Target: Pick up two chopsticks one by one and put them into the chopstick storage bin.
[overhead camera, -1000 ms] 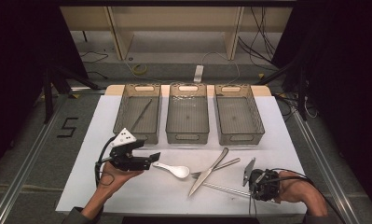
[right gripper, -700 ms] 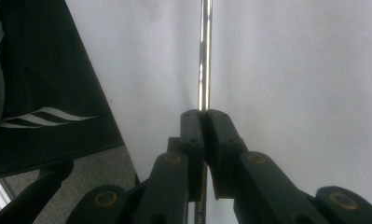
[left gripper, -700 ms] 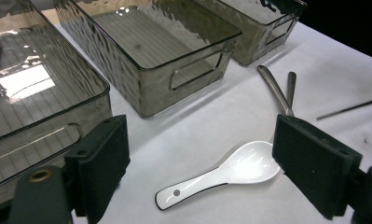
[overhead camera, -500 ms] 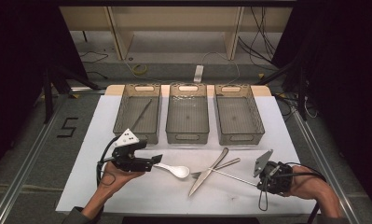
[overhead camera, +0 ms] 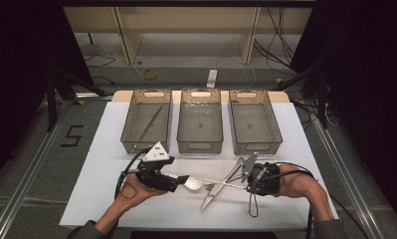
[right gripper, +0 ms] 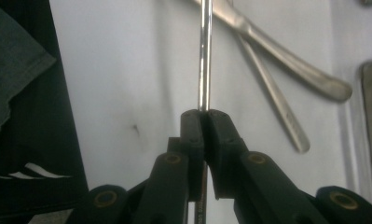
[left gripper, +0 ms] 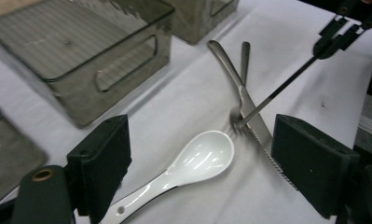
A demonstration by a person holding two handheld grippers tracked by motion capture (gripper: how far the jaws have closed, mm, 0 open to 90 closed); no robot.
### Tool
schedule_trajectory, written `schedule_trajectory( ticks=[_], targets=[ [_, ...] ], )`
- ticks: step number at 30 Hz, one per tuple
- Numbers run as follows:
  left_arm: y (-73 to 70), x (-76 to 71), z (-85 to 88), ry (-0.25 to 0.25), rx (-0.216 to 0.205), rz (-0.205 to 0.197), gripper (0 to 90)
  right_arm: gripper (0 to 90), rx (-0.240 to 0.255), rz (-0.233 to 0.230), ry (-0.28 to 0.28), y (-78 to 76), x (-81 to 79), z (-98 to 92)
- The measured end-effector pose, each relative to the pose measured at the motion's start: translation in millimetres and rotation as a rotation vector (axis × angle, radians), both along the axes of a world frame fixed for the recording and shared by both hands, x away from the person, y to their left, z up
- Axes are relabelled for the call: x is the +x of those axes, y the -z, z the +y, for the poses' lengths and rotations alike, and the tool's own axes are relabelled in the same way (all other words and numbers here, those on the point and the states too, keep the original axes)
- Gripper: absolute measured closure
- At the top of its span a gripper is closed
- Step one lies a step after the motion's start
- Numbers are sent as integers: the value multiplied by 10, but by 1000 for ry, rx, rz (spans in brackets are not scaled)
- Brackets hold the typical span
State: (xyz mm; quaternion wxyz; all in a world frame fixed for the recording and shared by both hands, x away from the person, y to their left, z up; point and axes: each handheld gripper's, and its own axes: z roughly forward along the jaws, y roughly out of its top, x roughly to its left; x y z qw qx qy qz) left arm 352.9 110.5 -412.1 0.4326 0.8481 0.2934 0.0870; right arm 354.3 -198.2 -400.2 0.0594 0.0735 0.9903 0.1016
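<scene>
A thin metal rod [right gripper: 205, 51] is clamped between the pads of the right gripper [overhead camera: 250, 183], its far end raised over a knife [left gripper: 242, 100] and fork [left gripper: 243, 65]. A white spoon [left gripper: 193, 161] is framed by the wide-open left gripper [overhead camera: 178, 181]. Three mesh trays [overhead camera: 200, 122] are lined up beyond.

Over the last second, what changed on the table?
The right gripper, shut on the chopstick, swung in from the table's right edge toward the knife and fork. The left gripper slid right, open jaws now flanking the spoon. Cutlery and the three bins unmoved.
</scene>
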Motion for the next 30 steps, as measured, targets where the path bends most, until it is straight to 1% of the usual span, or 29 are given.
schedule_trajectory(
  ticks=[1,2,3,6,8,9,11,12,13,15,16,18,21,22,24,27,28,30],
  targets=[
    [3,0,-35,13,16,4,193,859,2,0,-11,-6,8,32],
    [10,-3,-82,24,36,0,193,859,2,-4,-29,-10,18,71],
    [11,-4,-109,34,47,0,193,859,4,-1,-29,-20,20,127],
    [18,-15,-215,62,74,10,194,859,0,1,-55,-22,36,237],
    [19,-28,-281,95,104,11,196,859,-1,4,-74,-13,41,311],
    [26,-34,-311,105,109,14,199,858,-1,5,-75,-11,40,335],
    [46,-38,-362,141,145,31,206,859,-5,7,-90,-6,39,383],
    [59,-41,-384,147,154,25,207,859,-6,12,-89,-4,32,395],
    [76,-42,-421,165,174,20,214,859,-4,6,-97,-4,36,403],
    [92,-51,-494,196,196,28,240,859,-9,12,-92,-15,31,422],
    [97,-58,-524,203,202,24,254,859,-9,4,-99,-17,33,431],
    [121,-70,-597,230,222,28,285,858,-6,0,-107,-19,25,444],
    [150,-92,-662,245,266,8,361,859,-9,0,-109,-16,11,455],
    [149,-97,-675,258,274,11,390,859,-7,-2,-115,-9,14,455],
    [142,-112,-698,270,276,14,428,858,-11,1,-112,-3,8,462],
    [145,-118,-719,289,295,10,500,859,-23,5,-118,1,1,475],
    [152,-123,-725,289,292,14,527,858,-28,11,-114,-2,-2,479],
    [153,-127,-726,299,303,9,585,858,-26,2,-117,11,-2,480]
  ],
)
